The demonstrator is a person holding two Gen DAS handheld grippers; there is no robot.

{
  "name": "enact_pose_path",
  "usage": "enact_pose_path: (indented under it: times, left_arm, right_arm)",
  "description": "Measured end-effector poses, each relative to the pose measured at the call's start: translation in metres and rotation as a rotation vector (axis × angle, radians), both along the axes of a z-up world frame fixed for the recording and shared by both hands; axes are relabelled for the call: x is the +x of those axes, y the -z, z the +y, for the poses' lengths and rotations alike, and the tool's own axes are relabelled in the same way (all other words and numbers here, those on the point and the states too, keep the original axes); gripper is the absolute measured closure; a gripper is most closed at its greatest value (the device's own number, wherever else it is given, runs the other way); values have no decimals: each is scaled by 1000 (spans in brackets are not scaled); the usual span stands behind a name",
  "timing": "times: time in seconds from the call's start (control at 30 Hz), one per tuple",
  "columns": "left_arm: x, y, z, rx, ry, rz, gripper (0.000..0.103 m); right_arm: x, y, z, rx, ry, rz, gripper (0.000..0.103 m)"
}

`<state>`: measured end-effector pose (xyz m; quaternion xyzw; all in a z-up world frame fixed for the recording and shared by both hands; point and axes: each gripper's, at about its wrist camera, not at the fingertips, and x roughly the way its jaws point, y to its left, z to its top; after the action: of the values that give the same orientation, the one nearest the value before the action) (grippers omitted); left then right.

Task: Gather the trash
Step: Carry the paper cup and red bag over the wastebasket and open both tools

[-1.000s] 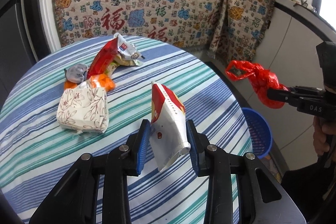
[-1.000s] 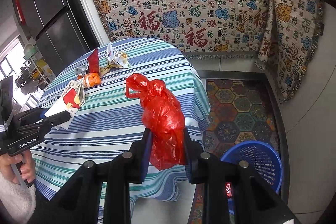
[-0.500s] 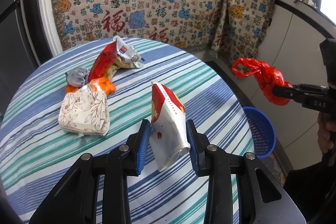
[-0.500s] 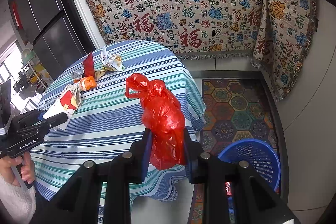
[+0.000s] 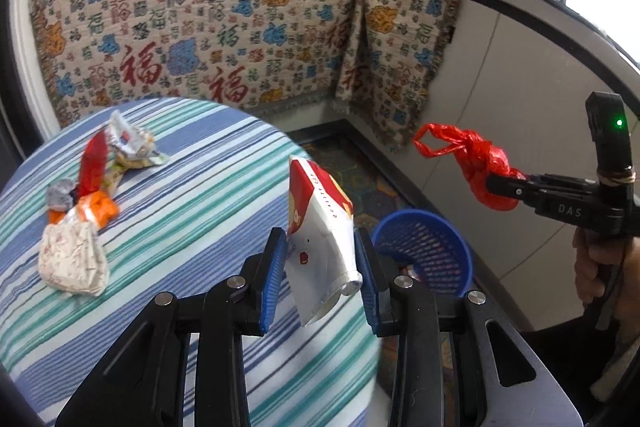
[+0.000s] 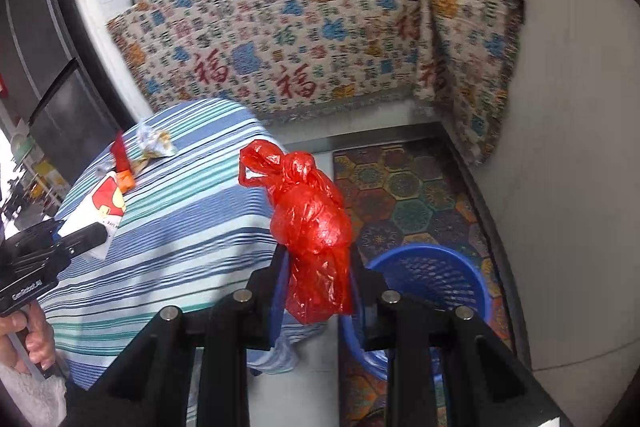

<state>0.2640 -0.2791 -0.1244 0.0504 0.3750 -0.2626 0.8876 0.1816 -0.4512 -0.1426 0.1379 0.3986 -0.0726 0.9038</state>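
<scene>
My left gripper [image 5: 320, 247] is shut on a red-and-white snack pouch [image 5: 320, 223] and holds it in the air near the right edge of the striped round table [image 5: 192, 211]. My right gripper [image 6: 316, 259] is shut on a knotted red plastic bag [image 6: 308, 223], held off the table, just left of and above the blue mesh basket [image 6: 432, 275] on the floor. The basket [image 5: 424, 247] and the red bag [image 5: 476, 163] also show in the left wrist view. The pouch [image 6: 100, 207] shows in the right wrist view.
More trash lies on the table's far left: a floral paper bag [image 5: 72, 259], an orange wrapper [image 5: 98, 209], a red wrapper [image 5: 92, 163], a crumpled silver wrapper [image 5: 128, 139] and a grey scrap [image 5: 60, 195]. A patterned cloth [image 5: 224, 27] covers the counter behind. A patterned rug [image 6: 400, 187] lies on the floor.
Both grippers have moved right, towards the blue basket, each still holding its item. The red bag now hangs close above the basket's left rim.
</scene>
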Motion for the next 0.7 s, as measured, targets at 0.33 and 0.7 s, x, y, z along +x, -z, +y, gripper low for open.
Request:
enact_pose_path:
  times: [0.33, 0.7]
  left_arm:
    - [0, 22, -122, -58, 208, 94, 68]
    - [19, 70, -204, -19, 257, 149, 67]
  right_arm:
    - [-42, 36, -79, -11, 166, 89, 76]
    - [-51, 87, -136, 73, 222, 166, 76]
